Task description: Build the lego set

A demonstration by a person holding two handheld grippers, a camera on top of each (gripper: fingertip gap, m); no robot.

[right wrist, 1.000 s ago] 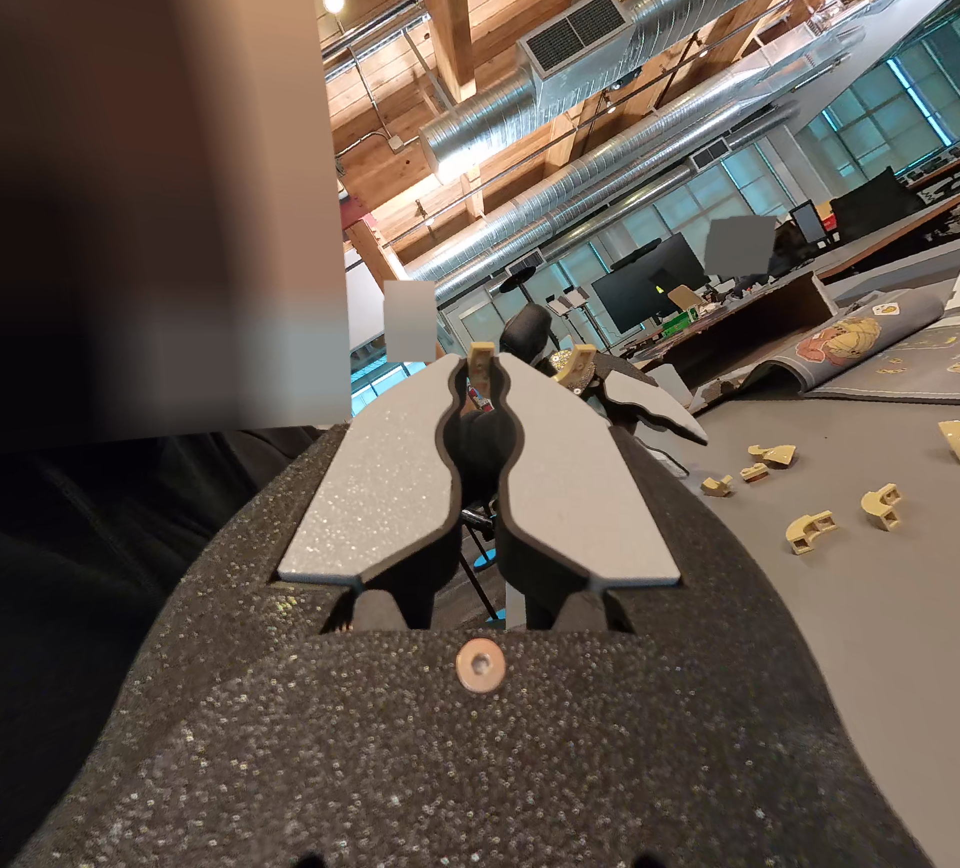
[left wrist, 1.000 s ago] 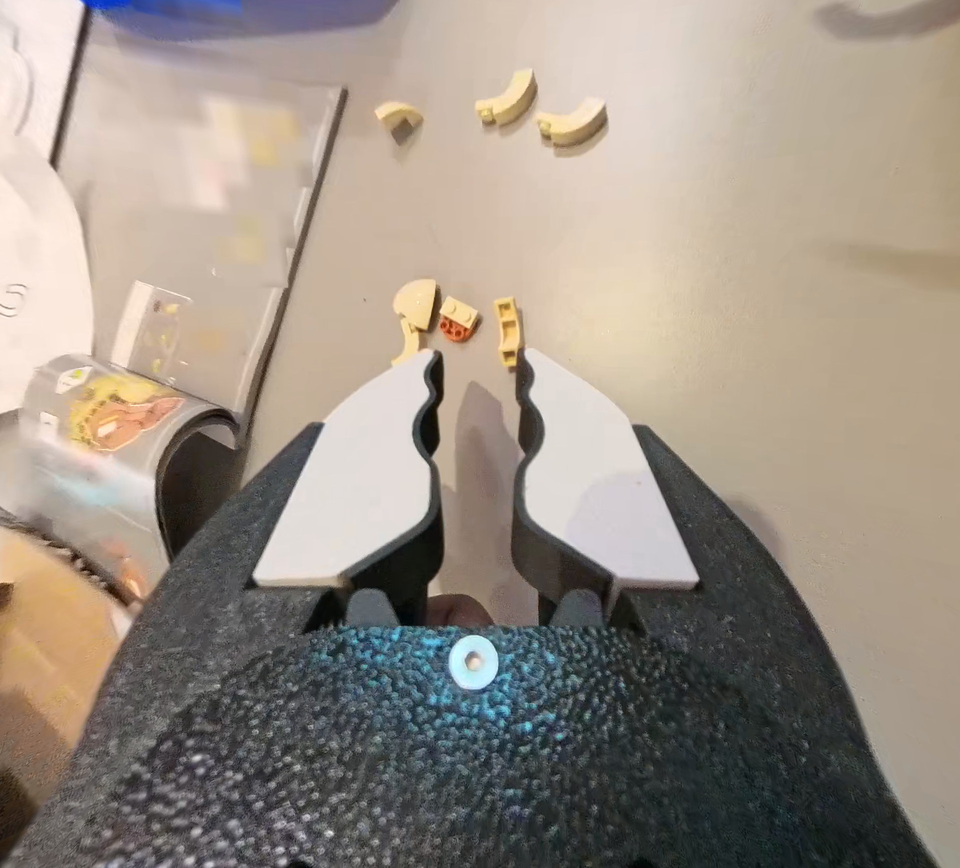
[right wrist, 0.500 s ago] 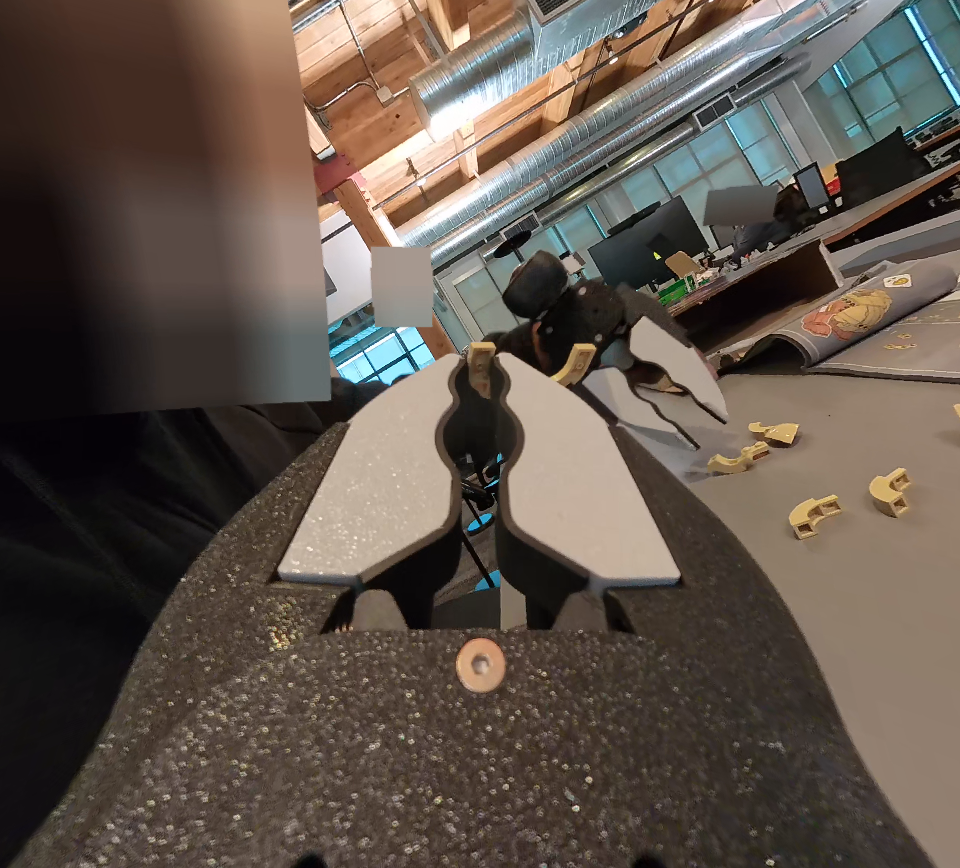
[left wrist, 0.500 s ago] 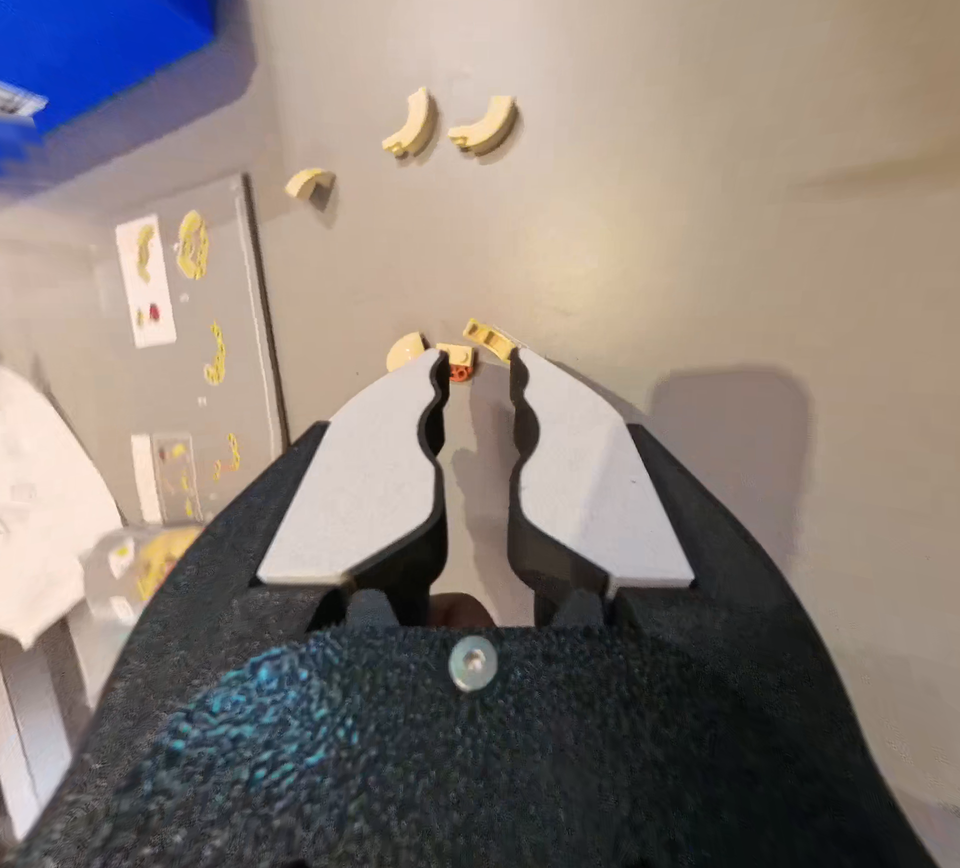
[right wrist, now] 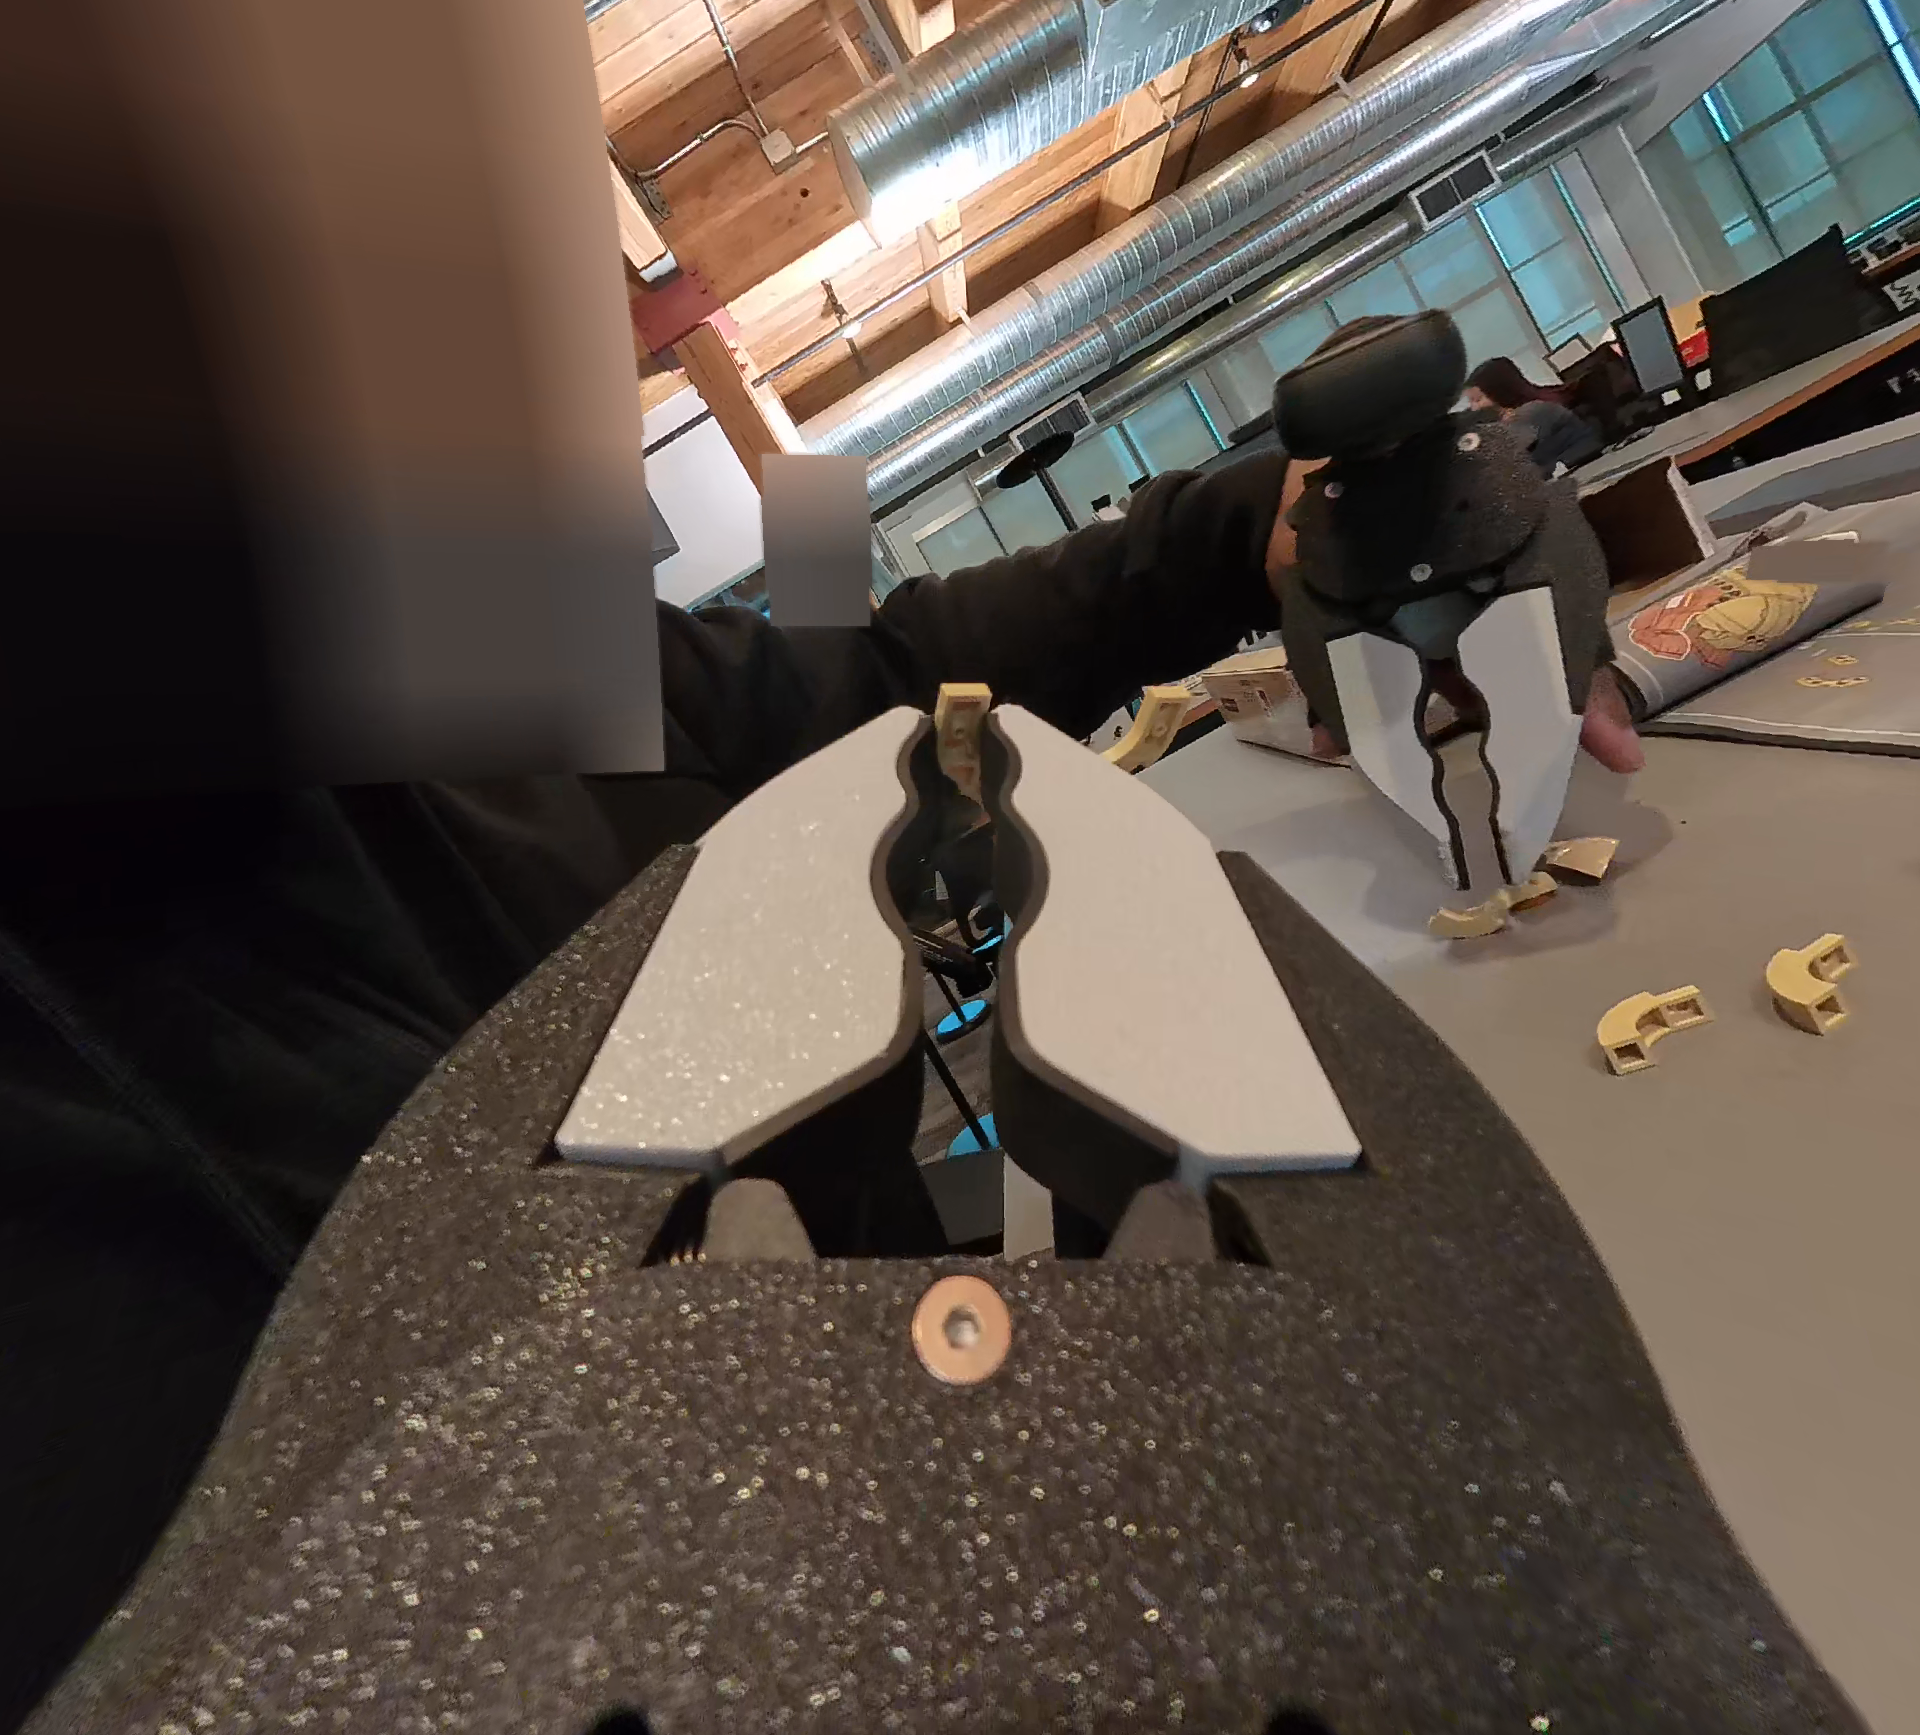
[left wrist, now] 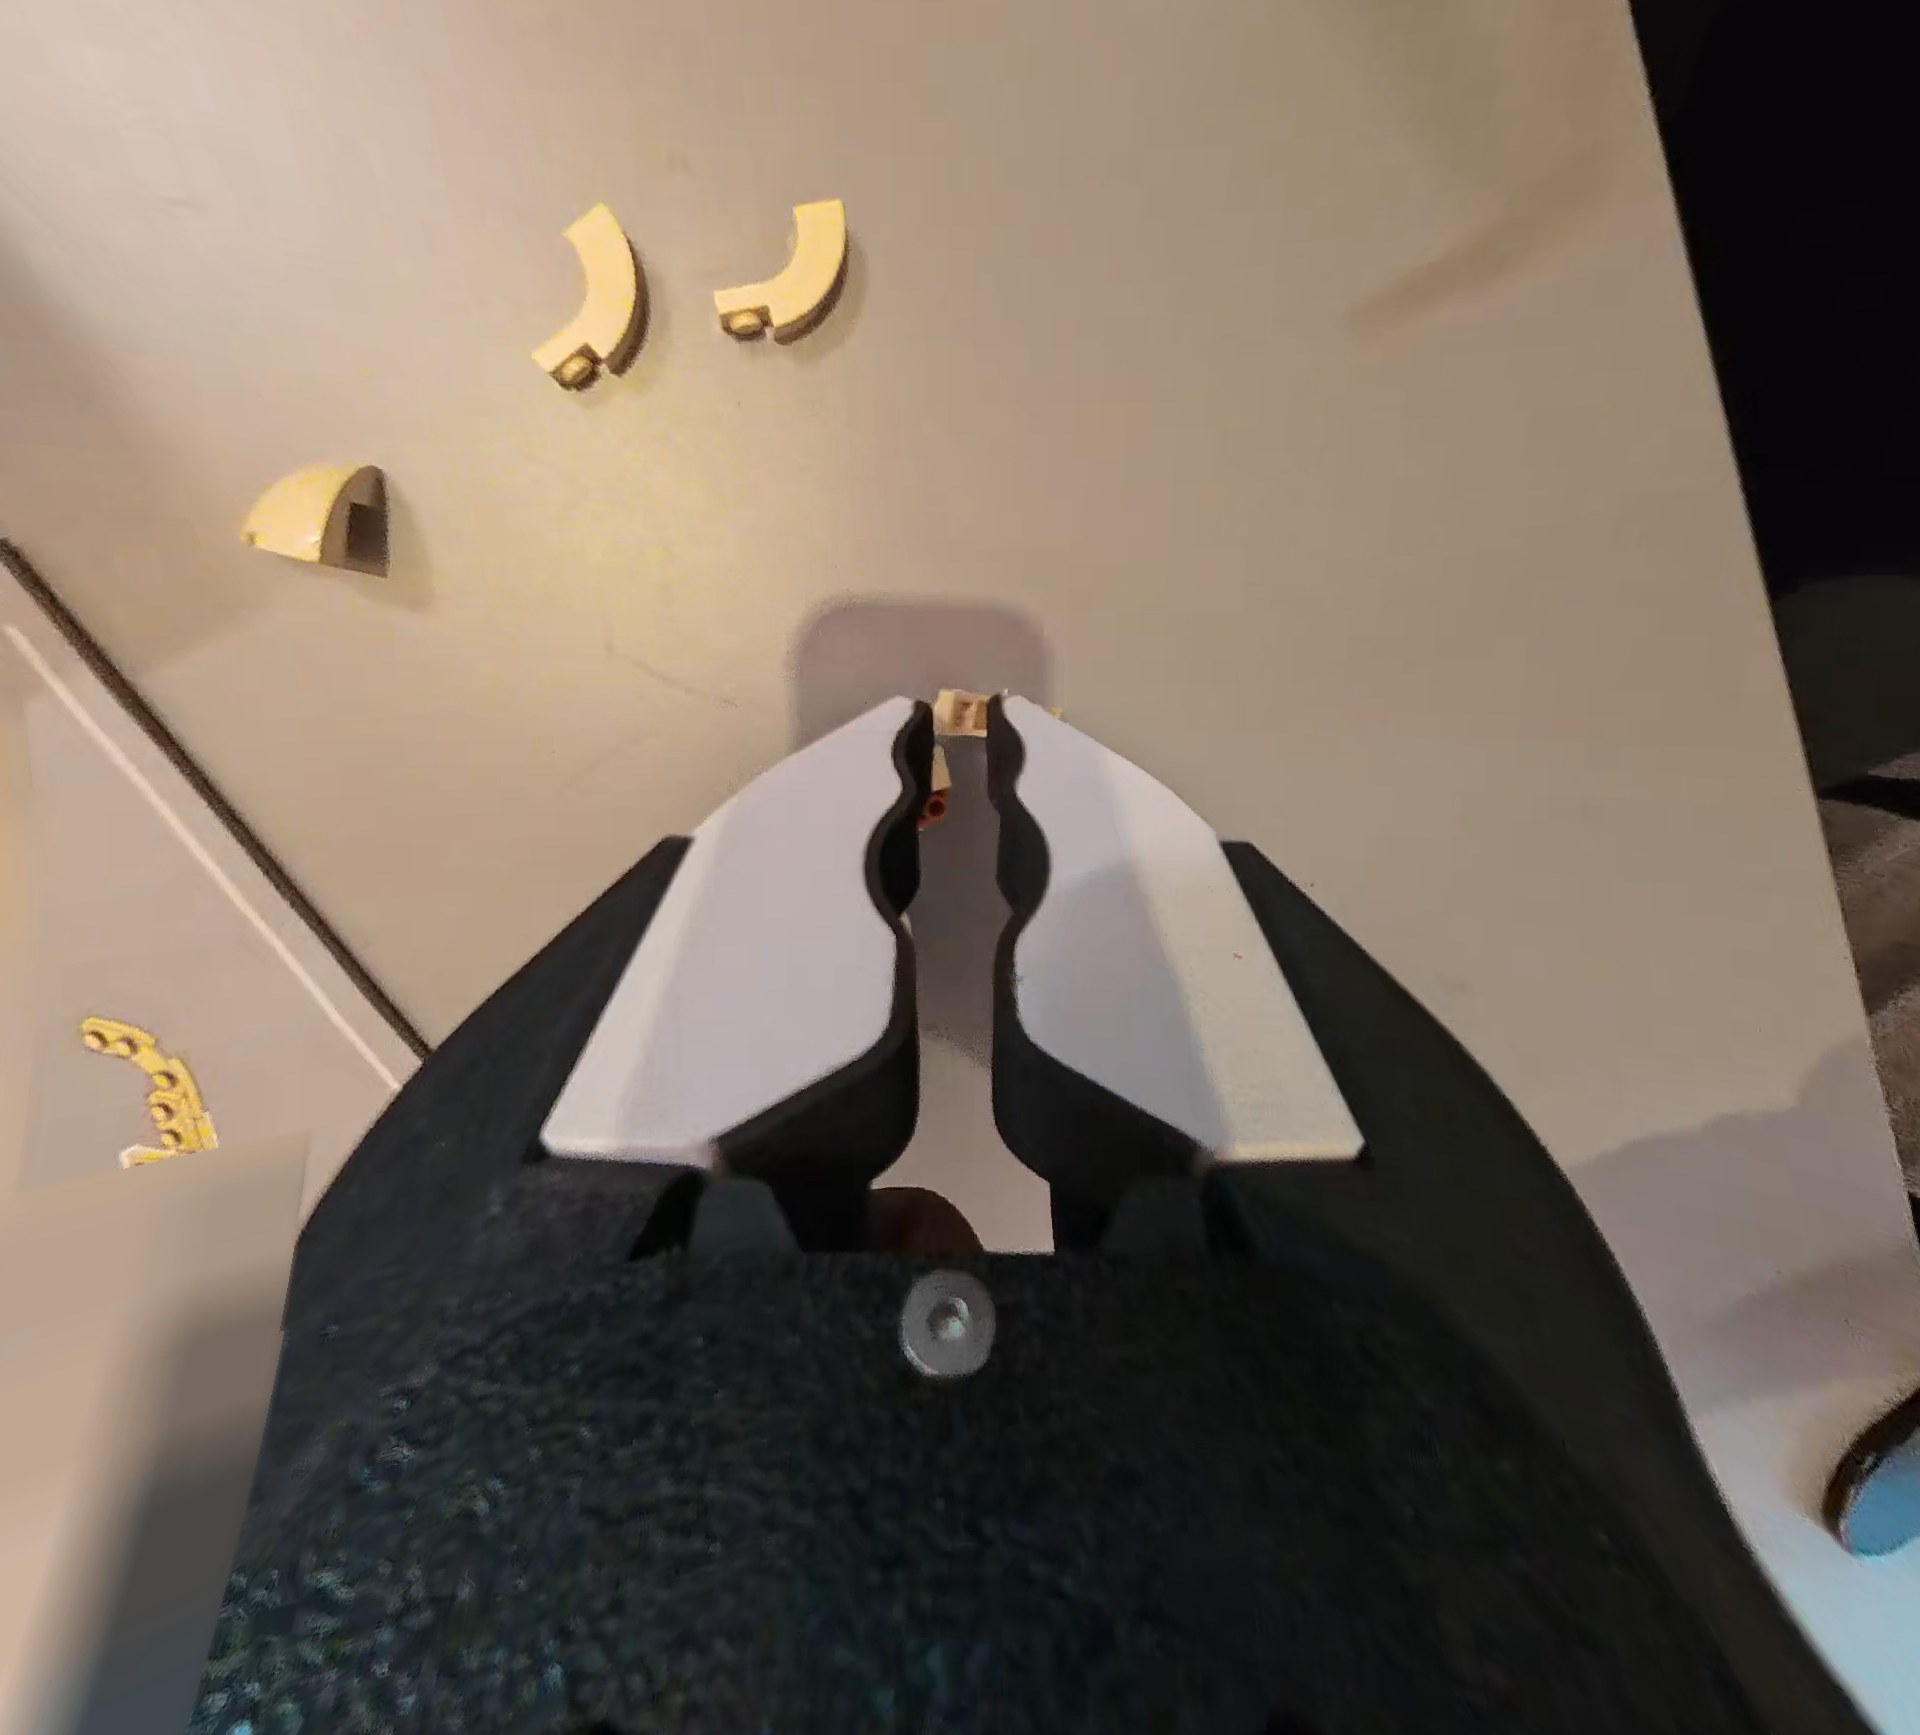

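L gripper (left wrist: pixel 958 711) points down at the grey table (left wrist: pixel 1247 335), tips at or just above the surface, jaws nearly together with a small tan brick (left wrist: pixel 958 715) wedged between the fingertips; both pads look pressed on its sides. A bit of red-brown part (left wrist: pixel 935 810) shows just behind it in the gap, seemingly attached, can't confirm. R gripper (right wrist: pixel 961 735) is up off the table, tilted toward the ceiling, clamped on a tan plate piece (right wrist: pixel 958 729) that sticks out past the tips at 12 o'clock, with more of the piece running back into the gap. Seen from R wrist cam, L gripper (right wrist: pixel 1481 875) stands near-vertical at 2 o'clock, w/ two loose tan pieces (right wrist: pixel 1527 896) on the table touching or just beside its tips. Loose on the table in L view: two curved tan bricks (left wrist: pixel 707 283) at 11 o'clock, well apart from the tips; a rounded tan brick (left wrist: pixel 317 522) at 10 o'clock; an open booklet (left wrist: pixel 156 958) at 8–9 o'clock w/ printed part pictures. Progress, as judged: each gripper has one piece in hand, nothing visibly joined between the two, grippers well apart. Several loose bricks untouched. Pickup on L side looks done or about done; whether the brick is off the table yet, can't tell.
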